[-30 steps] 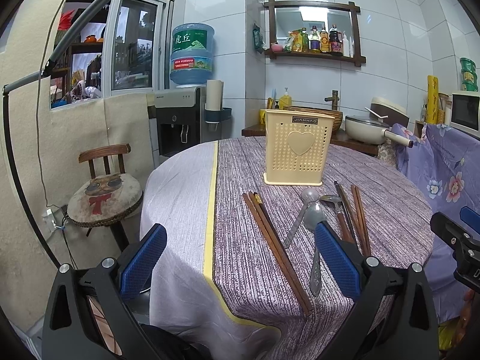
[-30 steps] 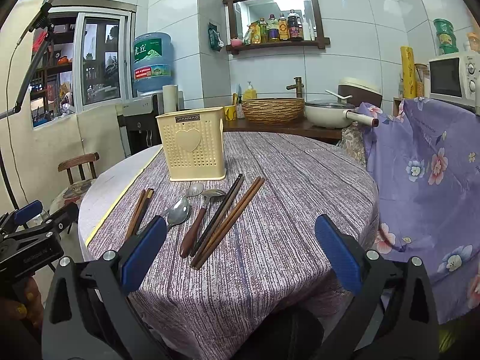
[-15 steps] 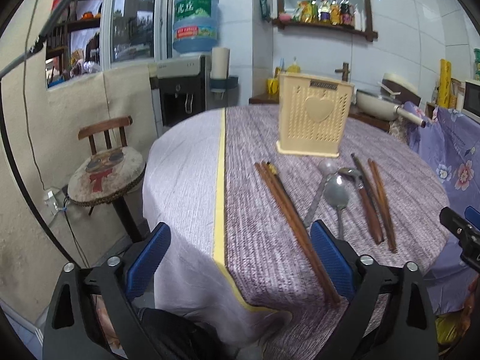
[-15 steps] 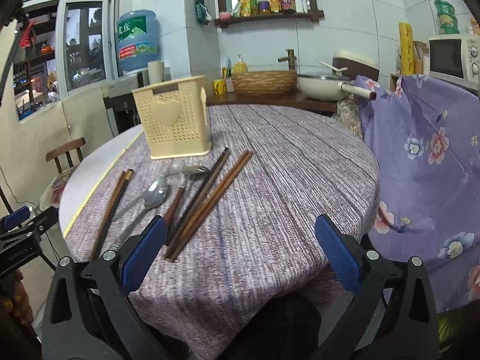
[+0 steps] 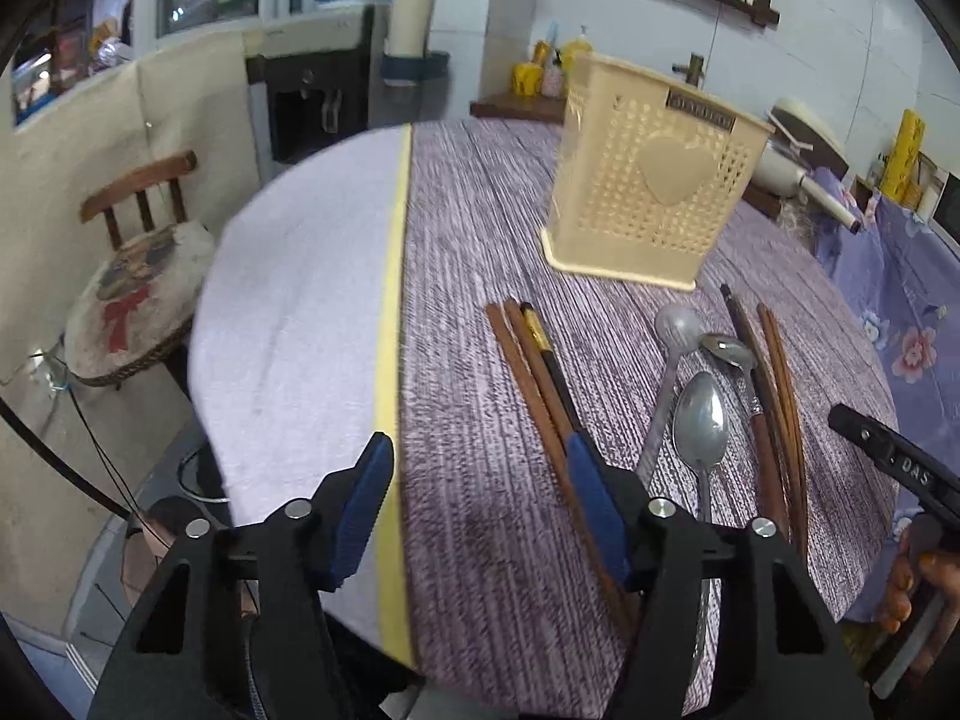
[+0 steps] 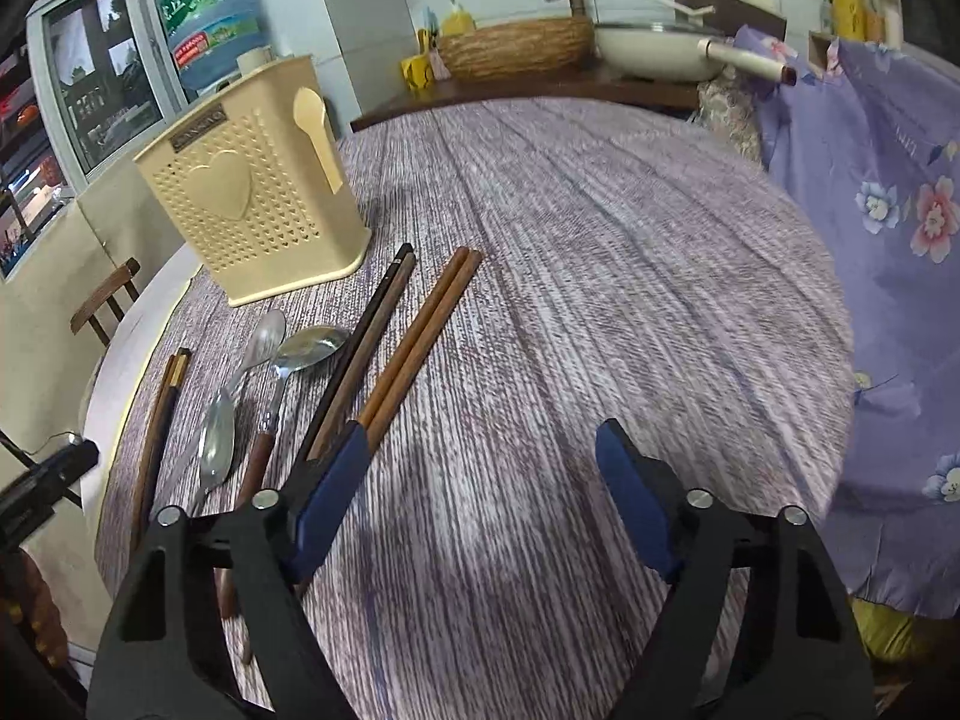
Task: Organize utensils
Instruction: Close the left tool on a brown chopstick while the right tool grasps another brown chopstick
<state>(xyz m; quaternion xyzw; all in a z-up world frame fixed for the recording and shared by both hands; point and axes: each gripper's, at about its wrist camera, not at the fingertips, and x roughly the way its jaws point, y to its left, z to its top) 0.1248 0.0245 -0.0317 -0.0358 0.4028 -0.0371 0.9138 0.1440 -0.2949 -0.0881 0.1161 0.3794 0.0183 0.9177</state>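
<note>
My left gripper [image 5: 480, 510] hangs unclenched over the table's [image 5: 468, 276] near edge, jaws just narrowing on nothing, chopsticks [image 5: 540, 372] under its right pad. My right gripper [image 6: 486, 498] likewise gapes, narrowing, empty. Spoons [image 6: 282, 354] lie at its ten o'clock; the holder [image 6: 252, 204] stands at eleven

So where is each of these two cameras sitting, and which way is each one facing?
Left wrist: on the left gripper, angled down over the table's left side at the cream holder; the person's hand shows at right.
Right wrist: on the right gripper, angled down over the table's right side; only its own blue pads show.
Shared: holder, spoons, chopsticks, striped tablecloth.
</note>
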